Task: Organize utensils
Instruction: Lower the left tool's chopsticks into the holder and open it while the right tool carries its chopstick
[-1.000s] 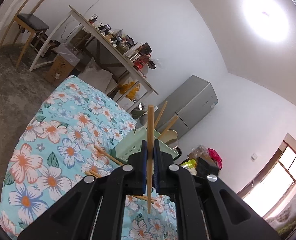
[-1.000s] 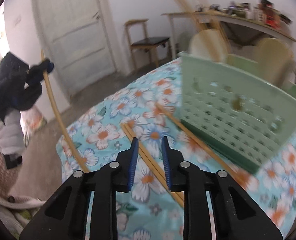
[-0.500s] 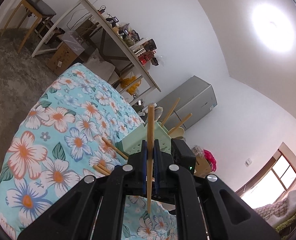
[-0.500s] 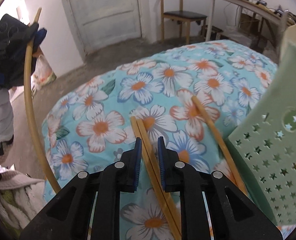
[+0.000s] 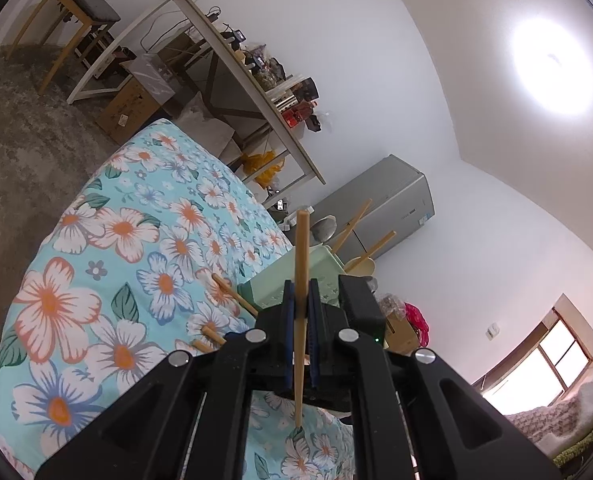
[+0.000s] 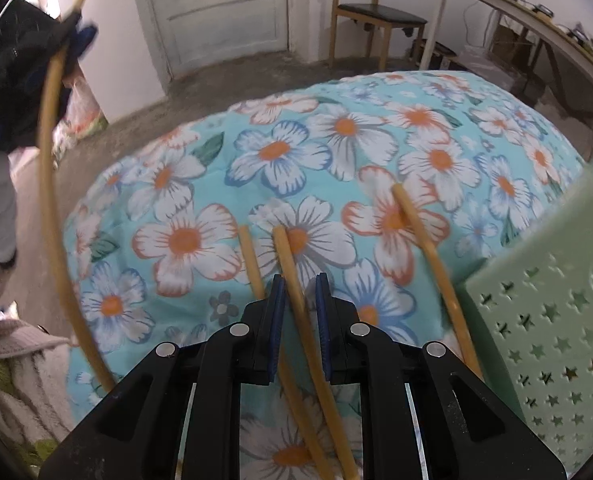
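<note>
Left wrist view: left claw (image 5: 301,300) clamped on an upright chopstick (image 5: 302,256); green basket (image 5: 296,276) just beyond, over the floral worktop (image 5: 108,248); fridge (image 5: 380,208) and cluttered table (image 5: 248,80) behind.

Right wrist view: right claw (image 6: 299,304) narrowed, jaws just closed further, astride a second chopstick (image 6: 292,268) lying on the worktop; contact of pads unclear; two more chopsticks on either side; basket at right; door (image 6: 220,8) and chair (image 6: 372,12) beyond.

- The left wrist view looks along its own fingers, roughly level and rolled, over the flowered tablecloth (image 5: 96,248) toward the far wall and ceiling.
- The right wrist view looks steeply down, close over the same cloth, facing the door (image 6: 216,4).
- Both views share the cloth, the green basket (image 6: 556,320), the wooden chair (image 5: 76,4) and the long side table (image 5: 248,80).
</note>
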Tool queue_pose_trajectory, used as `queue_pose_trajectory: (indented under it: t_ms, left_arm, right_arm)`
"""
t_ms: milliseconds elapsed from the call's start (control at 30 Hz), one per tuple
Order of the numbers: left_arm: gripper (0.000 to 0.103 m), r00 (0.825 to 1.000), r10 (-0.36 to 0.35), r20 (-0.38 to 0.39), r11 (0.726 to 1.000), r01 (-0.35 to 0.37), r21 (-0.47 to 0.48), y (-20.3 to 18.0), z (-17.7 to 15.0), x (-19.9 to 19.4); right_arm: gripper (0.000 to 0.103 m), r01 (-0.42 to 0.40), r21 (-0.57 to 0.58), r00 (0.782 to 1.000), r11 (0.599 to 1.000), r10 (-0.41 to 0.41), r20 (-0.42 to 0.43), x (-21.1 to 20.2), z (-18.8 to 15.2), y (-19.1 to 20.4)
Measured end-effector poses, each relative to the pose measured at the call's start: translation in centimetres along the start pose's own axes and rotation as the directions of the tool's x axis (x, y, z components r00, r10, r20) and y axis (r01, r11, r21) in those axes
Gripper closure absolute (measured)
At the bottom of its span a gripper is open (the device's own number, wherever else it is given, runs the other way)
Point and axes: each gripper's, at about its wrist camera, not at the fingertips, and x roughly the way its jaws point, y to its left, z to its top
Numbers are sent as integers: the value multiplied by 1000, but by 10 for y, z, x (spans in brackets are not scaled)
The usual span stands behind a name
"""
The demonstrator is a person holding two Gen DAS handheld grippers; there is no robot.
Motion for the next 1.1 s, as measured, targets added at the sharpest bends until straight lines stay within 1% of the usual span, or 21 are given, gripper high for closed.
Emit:
queue_pose_trajectory:
  t_ms: [67, 100, 200, 267, 333, 433, 500, 600, 700, 733, 800, 833, 900, 967, 1000, 1100]
  left_arm:
    - [98, 1000, 5, 3, 1000, -5, -4, 0, 0, 0]
    - [98, 1000, 8, 5, 1000, -8, -5, 0, 0, -1]
    - [98, 1000, 13, 9, 1000, -13, -5, -2, 0, -2]
    - [98, 1000, 14, 11, 1000, -14, 1, -5, 0, -2]
    - [98, 1000, 13, 12, 1000, -14, 10, -9, 1, -2]
    - [98, 1000, 10, 15, 1000, -11, 26, -16, 2, -1]
    - [98, 1000, 7, 19, 999, -8, 40, -23, 2, 0]
    - [98, 1000, 1, 27, 998, -3, 69, -35, 5, 3]
    - [98, 999, -7, 35, 994, 3, 106, -51, 10, 8]
    - [98, 999, -12, 39, 992, 7, 124, -59, 12, 10]
    - [98, 998, -27, 51, 986, 18, 163, -75, 19, 13]
    - [98, 998, -38, 56, 983, 27, 184, -84, 23, 15]
    - [98, 996, -54, 65, 975, 39, 221, -100, 31, 21]
    - [98, 995, -74, 71, 966, 54, 251, -117, 38, 28]
    - [98, 993, -86, 76, 959, 62, 277, -129, 44, 34]
    - [98, 988, -122, 91, 941, 86, 326, -157, 55, 48]
  right_arm:
    - [88, 11, -4, 1000, 1000, -11, -3, 5, 4, 2]
    - [92, 10, 3, 1000, 1000, -10, 1, 6, 5, 1]
    - [96, 16, 57, 999, 998, -19, 41, 0, 10, -6]
    - [98, 22, 87, 997, 996, -29, 73, -11, 9, -11]
    - [98, 29, 125, 992, 992, -44, 117, -29, 8, -17]
    - [98, 48, 184, 977, 982, -84, 197, -62, 4, -23]
    - [98, 57, 236, 958, 970, -120, 262, -91, -2, -27]
    - [98, 70, 298, 928, 952, -172, 332, -126, -14, -32]
    - [98, 78, 373, 882, 925, -238, 406, -166, -35, -35]
    - [98, 81, 390, 871, 917, -255, 420, -174, -40, -37]
    - [98, 73, 440, 840, 895, -293, 457, -196, -56, -40]
    - [98, 68, 455, 830, 888, -304, 468, -202, -61, -41]
    - [98, 63, 496, 802, 866, -340, 492, -219, -76, -45]
    - [98, 52, 522, 779, 851, -362, 512, -229, -88, -49]
    - [98, 40, 537, 768, 843, -370, 523, -235, -94, -51]
    - [98, 14, 565, 742, 825, -387, 548, -243, -109, -57]
